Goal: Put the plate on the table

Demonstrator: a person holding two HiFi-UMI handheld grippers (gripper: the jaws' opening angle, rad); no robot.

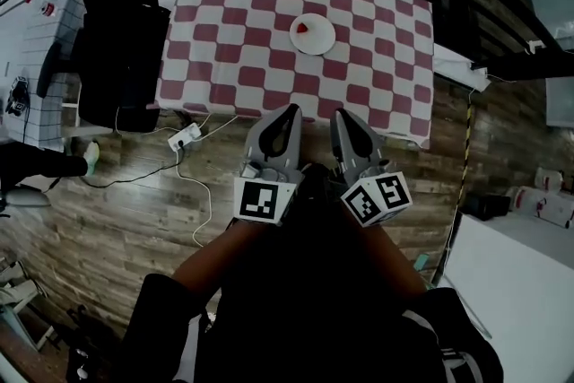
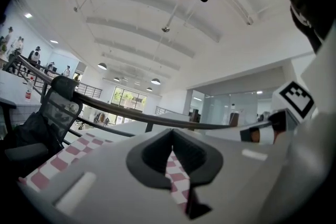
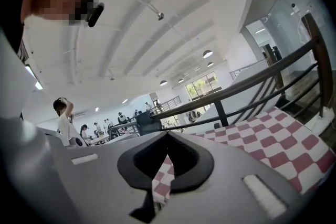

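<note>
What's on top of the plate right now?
One small red item sits on the white plate, toward its left side; too small to identify. The checkered cloth hides the tabletop beneath.

A large open-plan office or lab hall is indicated, rather than a home. A high white vaulted ceiling (image 2: 157, 8) is seen in both gripper views, hung with round lamps (image 2: 102, 66), and glass partitions (image 2: 231, 107) are seen at the far side. A dark metal railing (image 3: 262, 78) is run along the edge of the area (as on a raised gallery), and beyond it people (image 3: 100, 128) are gathered at desks. In the head view a wood-plank floor (image 1: 134, 211) is shown, with a black mesh office chair (image 1: 121, 22), a white power strip (image 1: 184, 137) with loose cable (image 1: 199, 202), and a table (image 1: 377, 94) covered in a red-and-white checked cloth.
</note>
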